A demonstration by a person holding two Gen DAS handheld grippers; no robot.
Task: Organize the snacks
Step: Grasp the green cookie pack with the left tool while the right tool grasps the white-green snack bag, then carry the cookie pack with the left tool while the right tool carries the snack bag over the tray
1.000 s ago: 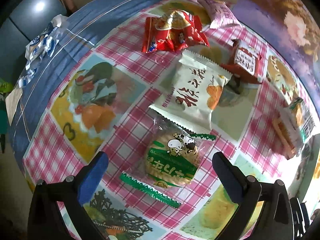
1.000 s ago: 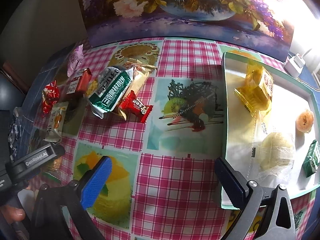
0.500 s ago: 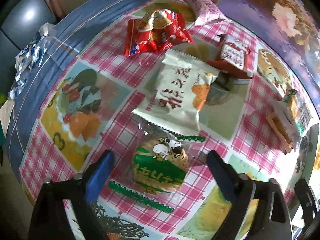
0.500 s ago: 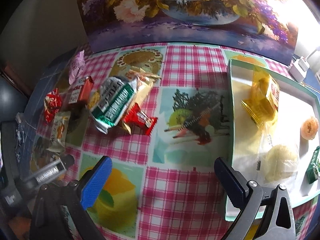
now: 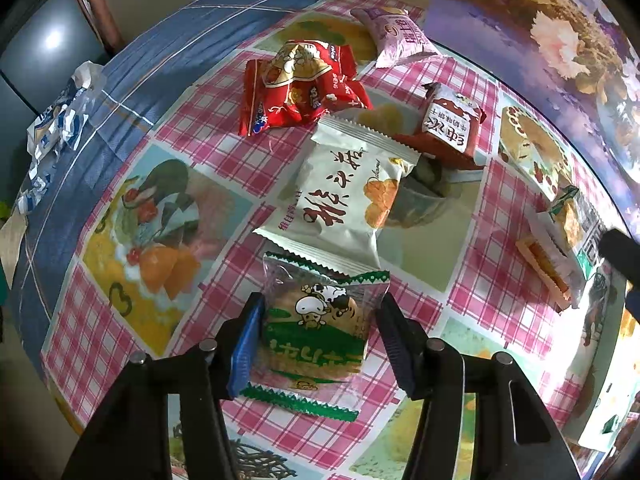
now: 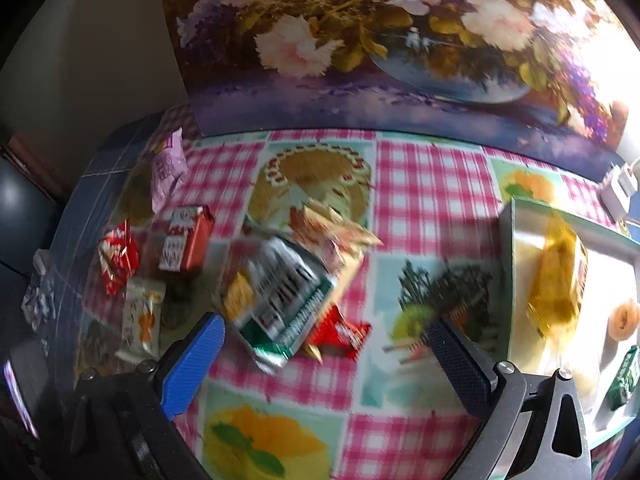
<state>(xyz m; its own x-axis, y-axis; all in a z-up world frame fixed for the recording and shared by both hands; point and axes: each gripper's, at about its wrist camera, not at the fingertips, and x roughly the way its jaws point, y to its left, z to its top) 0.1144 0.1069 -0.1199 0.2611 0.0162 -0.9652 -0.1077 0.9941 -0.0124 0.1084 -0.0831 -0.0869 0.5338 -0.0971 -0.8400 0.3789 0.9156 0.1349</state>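
While the right tongs (image 6: 324, 364) gape in blur, the left tongs (image 5: 318, 344) clamp the cow-print cracker packet (image 5: 316, 334), hiding its sides.

Ahead of the fingers a table spreads out under a pink-checked tablecloth (image 5: 224, 148) printed with fruit and cake panels, and a blue plaid cloth (image 5: 132, 92) covers its far left side. Beyond the fingertips a floral painting (image 6: 400, 40) leans upright against a plain beige wall (image 6: 88, 64). Strong light glares in from the far right (image 6: 616, 80), washing that side out.
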